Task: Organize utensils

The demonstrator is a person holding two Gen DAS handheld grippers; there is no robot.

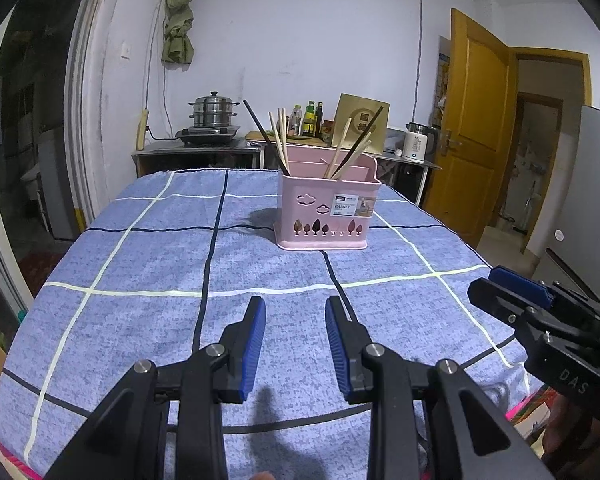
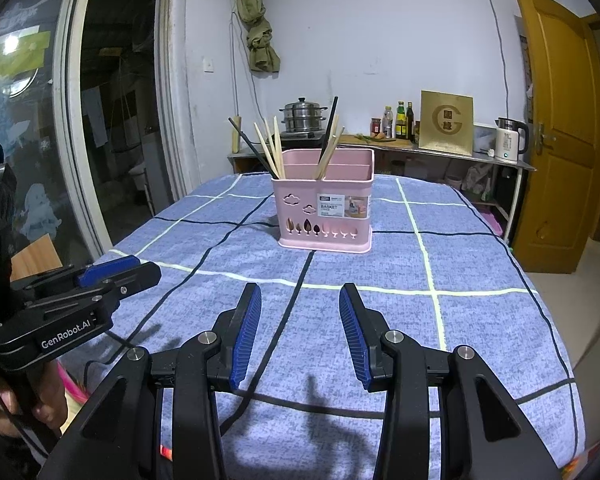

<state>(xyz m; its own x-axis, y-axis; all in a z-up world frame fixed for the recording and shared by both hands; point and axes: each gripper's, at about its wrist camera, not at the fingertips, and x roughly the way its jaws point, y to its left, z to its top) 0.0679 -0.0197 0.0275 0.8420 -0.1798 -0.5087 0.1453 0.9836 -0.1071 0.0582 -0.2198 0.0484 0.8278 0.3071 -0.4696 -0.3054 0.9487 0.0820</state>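
Observation:
A pink utensil basket (image 1: 326,210) (image 2: 324,212) stands upright on the far half of a table under a blue checked cloth (image 1: 148,248) (image 2: 440,248). Several light wooden chopsticks (image 1: 281,136) (image 2: 269,144) and dark chopsticks (image 1: 262,130) (image 2: 331,122) lean out of its compartments. My left gripper (image 1: 296,304) hovers over the near part of the cloth, open, with nothing between its blue pads. My right gripper (image 2: 298,292) is likewise open and empty, well short of the basket. Each gripper shows at the edge of the other's view: right gripper (image 1: 512,292), left gripper (image 2: 112,272).
Behind the table runs a metal counter (image 1: 196,150) with a steel steamer pot (image 1: 214,110), bottles (image 1: 310,118), a gold box (image 2: 446,122) and a white kettle (image 2: 508,142). A yellow door (image 2: 560,128) stands at the right. A hand (image 2: 40,412) grips the left gripper's handle.

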